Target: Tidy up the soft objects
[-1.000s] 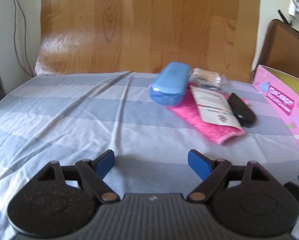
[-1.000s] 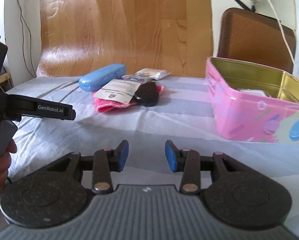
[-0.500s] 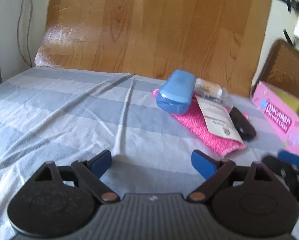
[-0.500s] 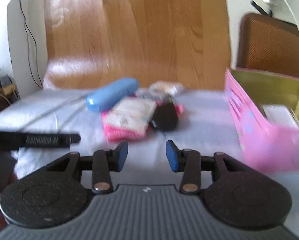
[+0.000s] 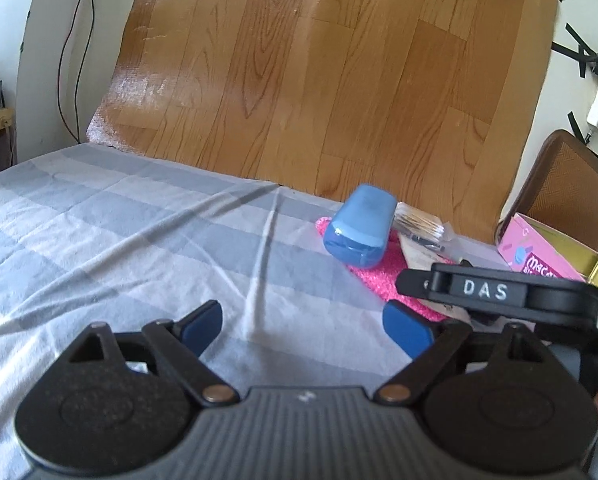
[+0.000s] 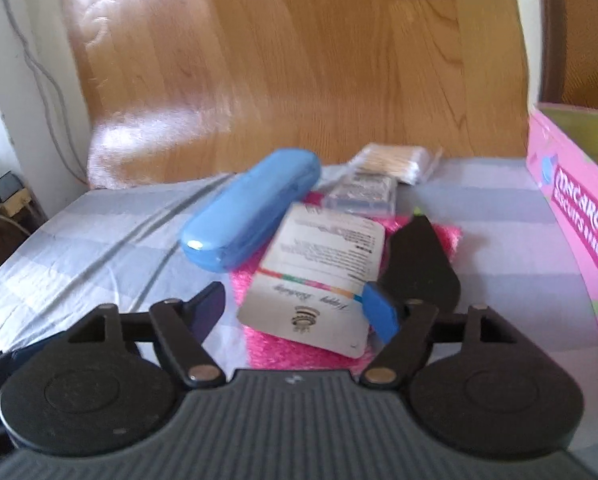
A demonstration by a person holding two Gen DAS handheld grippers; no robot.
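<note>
Pink cloth [image 6: 259, 280] under card, right hand-held gripper [image 6: 295, 312] spread above.

blue case [image 6: 249, 216], pink cloth [image 6: 299, 354], grey-striped sheet [image 5: 119, 232]

We see a bed w/ grey-striped sheet [image 6: 99, 240]. Directly on it, frame center: pink fuzzy cloth [image 6: 299, 354]; pink tin [image 6: 571, 200] at right edge.
</note>
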